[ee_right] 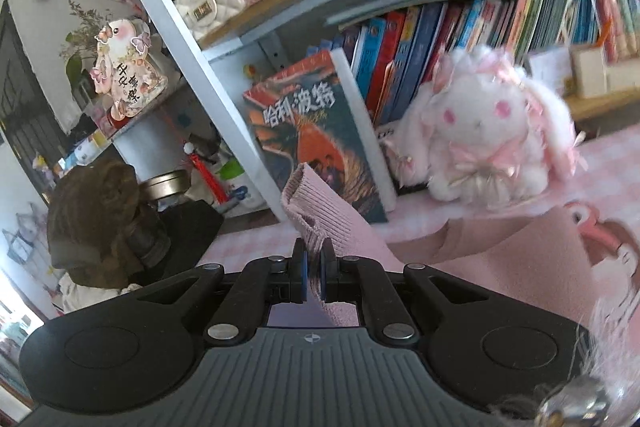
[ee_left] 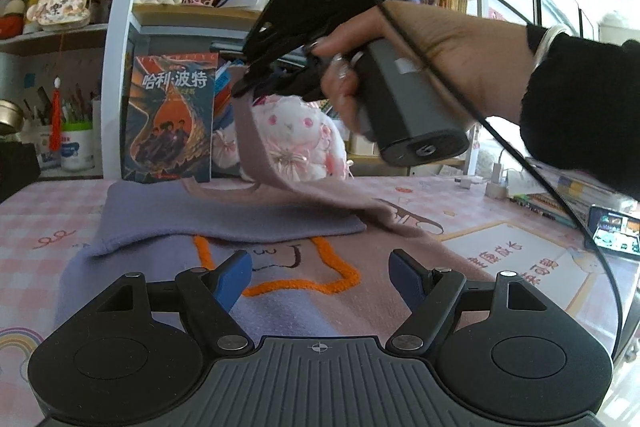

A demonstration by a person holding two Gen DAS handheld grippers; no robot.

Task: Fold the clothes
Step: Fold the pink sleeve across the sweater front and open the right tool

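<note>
A sweater (ee_left: 304, 311), lilac on the left and dusty pink on the right with an orange outline on its front, lies on the pink checked table (ee_left: 40, 227). Its lilac sleeve (ee_left: 224, 215) is folded across the chest. My left gripper (ee_left: 320, 279) is open and empty just above the sweater's front. My right gripper (ee_left: 250, 89) is up in the air and shut on the cuff of the pink sleeve (ee_left: 260, 151), which hangs down to the sweater. In the right wrist view the ribbed pink cuff (ee_right: 316, 211) sticks up between the shut fingers of the right gripper (ee_right: 314, 277).
A bookshelf (ee_left: 192, 15) stands behind the table, with an upright book (ee_left: 172, 119) and a white and pink plush rabbit (ee_left: 296, 139) at the table's back edge. A phone (ee_left: 614, 231) and stacked books lie at the right. A cable (ee_left: 560, 195) trails from the right gripper.
</note>
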